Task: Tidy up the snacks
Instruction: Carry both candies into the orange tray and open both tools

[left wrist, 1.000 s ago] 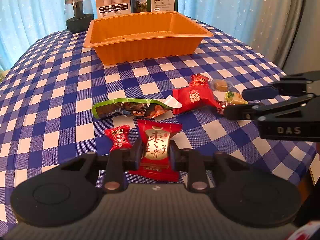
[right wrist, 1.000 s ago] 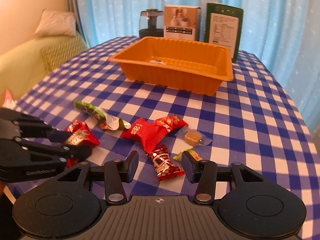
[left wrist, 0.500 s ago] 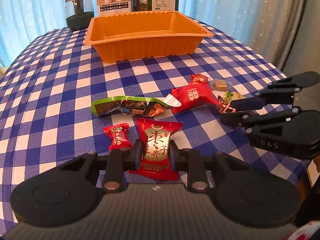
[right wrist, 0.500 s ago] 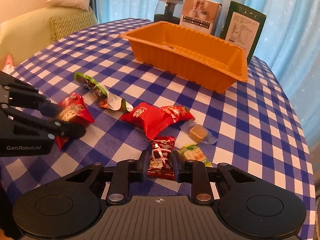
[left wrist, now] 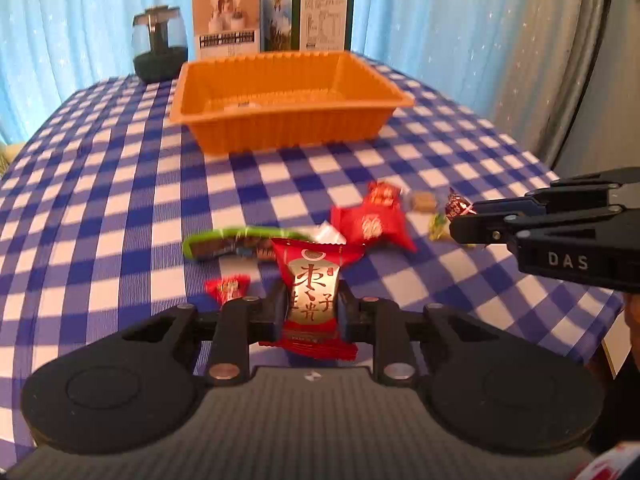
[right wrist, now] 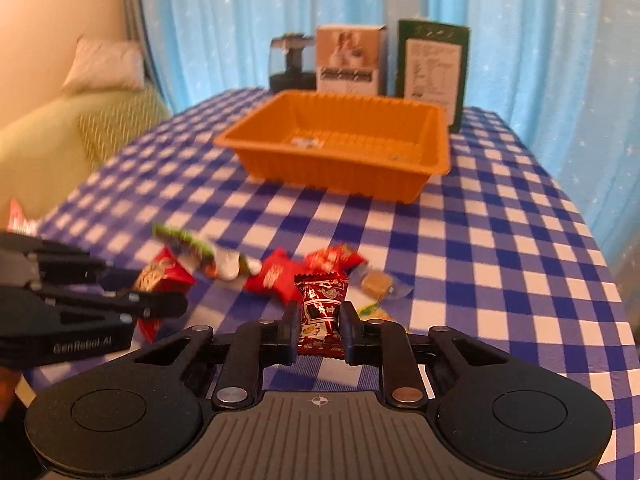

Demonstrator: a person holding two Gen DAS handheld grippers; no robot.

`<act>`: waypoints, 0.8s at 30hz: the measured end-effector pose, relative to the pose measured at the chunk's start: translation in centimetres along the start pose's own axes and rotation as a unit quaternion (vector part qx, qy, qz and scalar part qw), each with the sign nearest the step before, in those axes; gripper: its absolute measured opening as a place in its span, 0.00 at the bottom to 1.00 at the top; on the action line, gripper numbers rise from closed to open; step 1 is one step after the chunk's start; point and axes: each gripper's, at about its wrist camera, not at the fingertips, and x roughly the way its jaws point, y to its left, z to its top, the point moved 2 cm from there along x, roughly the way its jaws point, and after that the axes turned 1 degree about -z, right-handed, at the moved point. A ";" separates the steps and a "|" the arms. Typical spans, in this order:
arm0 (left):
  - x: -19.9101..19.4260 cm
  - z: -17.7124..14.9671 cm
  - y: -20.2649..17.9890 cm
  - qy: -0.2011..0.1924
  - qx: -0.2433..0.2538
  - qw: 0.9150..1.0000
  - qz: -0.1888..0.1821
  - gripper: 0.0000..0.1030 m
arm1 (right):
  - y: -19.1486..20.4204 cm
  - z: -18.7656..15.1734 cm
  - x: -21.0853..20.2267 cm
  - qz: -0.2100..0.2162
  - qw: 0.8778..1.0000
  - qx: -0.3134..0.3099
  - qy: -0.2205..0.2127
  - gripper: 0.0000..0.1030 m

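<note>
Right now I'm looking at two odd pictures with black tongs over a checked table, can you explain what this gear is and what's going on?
Those are hand-held grabbers, one in each of a person's hands, each with a camera looking along its two fingers. One picture comes from the left gripper, the other from the right gripper, and each also shows the other from the side. On the checked tablecloth sit an empty orange tray and loose snacks, with boxes and a small jar behind. The left gripper is shut on a large red snack packet. The right gripper's jaws have just closed on a small dark red candy.
</note>
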 end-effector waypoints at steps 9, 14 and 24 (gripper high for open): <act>-0.3 5.0 1.4 -0.040 -0.019 0.999 0.014 0.22 | -1.8 4.9 0.0 -0.006 0.998 0.042 -0.038 0.20; 0.6 8.6 2.8 -0.065 -0.024 0.997 0.018 0.22 | -2.2 8.0 0.9 -0.004 0.997 0.036 -0.061 0.20; 5.0 14.3 5.9 -0.086 -0.056 0.995 0.021 0.22 | -3.6 13.6 5.4 0.001 0.996 0.053 -0.077 0.20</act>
